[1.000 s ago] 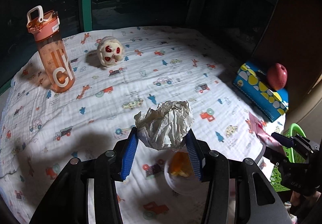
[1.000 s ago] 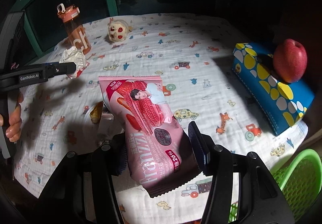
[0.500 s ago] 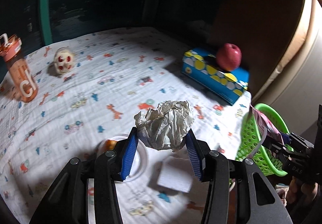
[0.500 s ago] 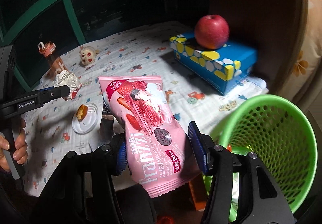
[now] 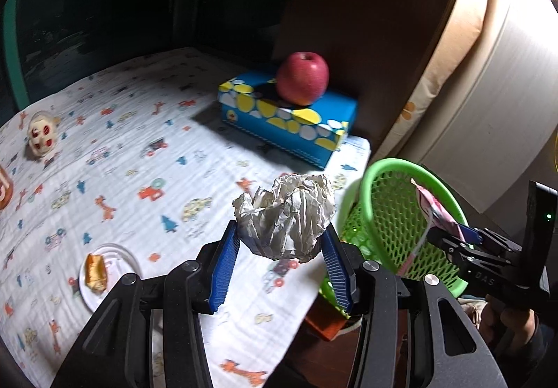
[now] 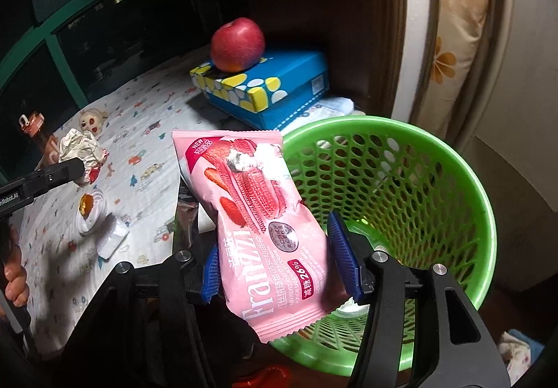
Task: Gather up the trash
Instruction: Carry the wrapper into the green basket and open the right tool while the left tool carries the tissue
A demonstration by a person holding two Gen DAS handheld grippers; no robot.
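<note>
A crumpled whitish paper ball point(image 5: 286, 213) is pinched between the blue pads of my left gripper point(image 5: 280, 231), held above the cartoon-print cloth near the table's right edge. Just right of it stands a green mesh basket point(image 5: 394, 172), off the table edge. A pink Franzzi snack wrapper point(image 6: 244, 185) stands between the pads of my right gripper point(image 6: 272, 234), whose jaws are opening slightly, at the near left rim of the basket point(image 6: 436, 151). The left wrist view shows that wrapper point(image 5: 432, 210) over the basket. The paper ball point(image 6: 82, 147) also shows far left in the right wrist view.
A red apple point(image 5: 302, 77) rests on a blue box with yellow spots point(image 5: 279, 119) at the table's back right. A clear dish with a food scrap point(image 5: 104, 269), a white packet point(image 6: 113, 238), a small doll head point(image 5: 41, 137) and an orange bottle point(image 6: 33, 124) stand to the left.
Both grippers have swung right across the table with their loads. The basket has come fully into view, the wrapper now sits at its rim, and the bottle and doll head have slid left.
</note>
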